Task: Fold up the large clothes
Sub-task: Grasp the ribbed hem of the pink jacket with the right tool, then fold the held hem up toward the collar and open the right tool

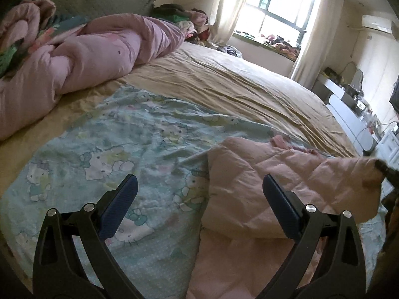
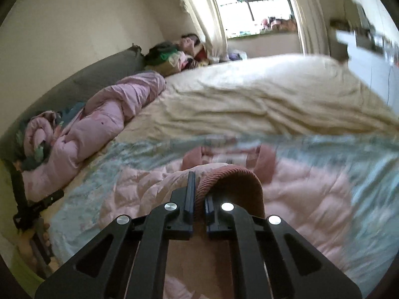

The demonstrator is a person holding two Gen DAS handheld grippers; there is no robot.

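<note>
Pink quilted jacket (image 1: 261, 186) lies on the bed, over the blue cartoon sheet (image 1: 112, 144), and in my left wrist view it sits low and to the right. My left tool (image 1: 199, 199) hangs above the sheet with its fingers spread wide and nothing between them; its right finger (image 1: 279, 206) stands over the jacket's near edge, though I cannot tell whether it touches. One panel of the jacket is raised and doubled over, its far right corner drawn up toward a dark tip at the frame's edge, which I take to be my other tool. Beyond lie the tan bedspread (image 1: 237, 87) and a bundled pink duvet (image 1: 99, 49), well apart from the work.

From my right wrist view, my right tool (image 2: 198, 204) is clamped on a ribbed, rust-pink cuff (image 2: 232, 182), probably a sleeve end or hem band. The jacket (image 2: 299, 194) spreads below and to both sides, blurred. A collar-like opening shows just past the cuff.

My judgement: the fold is at an early stage. One part is being carried across; the body is rumpled, not squared, and the remaining folds and flattening are left to do.
</note>
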